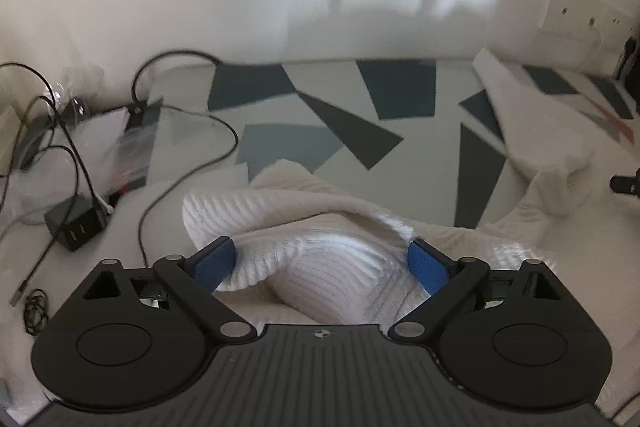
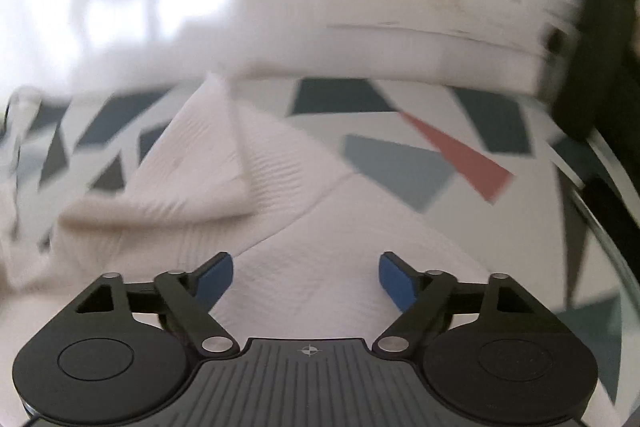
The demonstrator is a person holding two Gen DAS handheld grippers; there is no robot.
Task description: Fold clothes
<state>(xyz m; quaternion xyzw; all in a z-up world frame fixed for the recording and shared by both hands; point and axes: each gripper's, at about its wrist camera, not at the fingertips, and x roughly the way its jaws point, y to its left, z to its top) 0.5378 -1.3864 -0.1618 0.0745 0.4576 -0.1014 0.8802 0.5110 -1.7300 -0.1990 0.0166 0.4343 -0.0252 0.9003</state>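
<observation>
**Soft knit awaits its fold**

Left claw (image 1: 322,263) spread wide around a bunched white sweater (image 1: 320,227); right claw (image 2: 306,277) open, empty, above flat knit. Sweater sprawls toward twelve o'clock over the patterned cloth (image 1: 340,131). Limp, light; best pinched at edges.

Matte black left gripper (image 1: 322,259) and right gripper (image 2: 306,277): ribbed housings, round side discs, silver pivot pins, blue finger pads (image 1: 214,263).

white ribbed garment (image 1: 320,263), geometric blue-grey cloth (image 1: 320,131).
</observation>
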